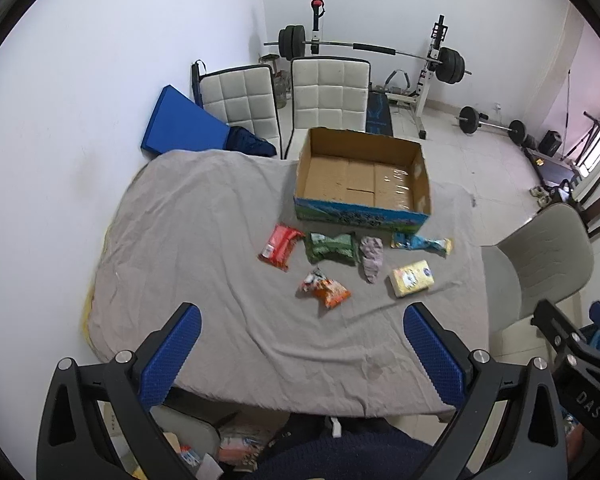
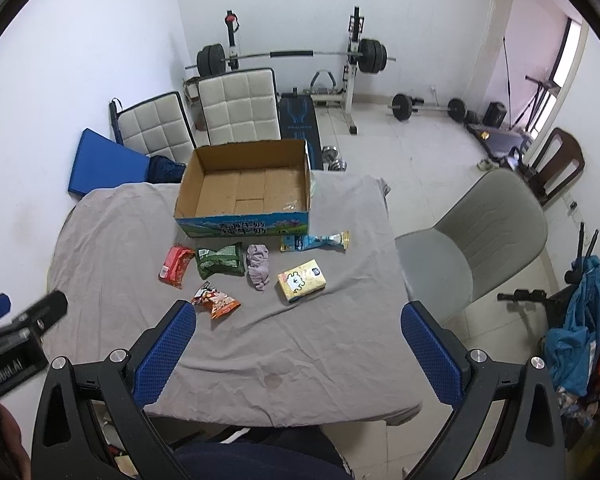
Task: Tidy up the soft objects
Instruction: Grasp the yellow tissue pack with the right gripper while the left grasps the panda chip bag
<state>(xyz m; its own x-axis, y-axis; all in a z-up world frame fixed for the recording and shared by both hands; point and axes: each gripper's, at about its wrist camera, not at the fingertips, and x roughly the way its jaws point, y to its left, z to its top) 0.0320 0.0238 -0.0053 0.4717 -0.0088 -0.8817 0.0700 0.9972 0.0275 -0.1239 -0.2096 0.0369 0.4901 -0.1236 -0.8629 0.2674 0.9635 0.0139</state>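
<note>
A tabletop [image 1: 220, 240] draped in a wrinkled grey cloth [image 2: 120, 240] carries everything. At its far side sits an open cardboard box [image 1: 362, 172], the largest item, its long axis running across the tabletop; only its bare taped floor shows inside, with nothing lying in it. The near outer wall is printed blue and green.

In front of the box the soft objects lie in a loose row, none touching the box. The green packet [image 1: 332, 248] lies flat just beside the red packet [image 1: 281, 246], whose long axis slants from the box toward the near left. A light blue wrapper [image 1: 422, 243] lies just before the box's right corner, long axis parallel to the box front. A crumpled greyish-purple cloth [image 1: 371, 258] sits between the green packet and the yellow tissue pack [image 1: 411, 278], its length running toward the near edge. The tissue pack lies flat, tilted slightly. Nearest the viewer is an orange snack bag [image 1: 326, 288], pointing diagonally to the near right.

The left tool [image 1: 302, 344] hangs above the near edge of the tabletop, blue pads spread wide and gripping nothing. The right tool [image 2: 298, 340] is likewise released, fingers wide apart, well short of the objects.
</note>
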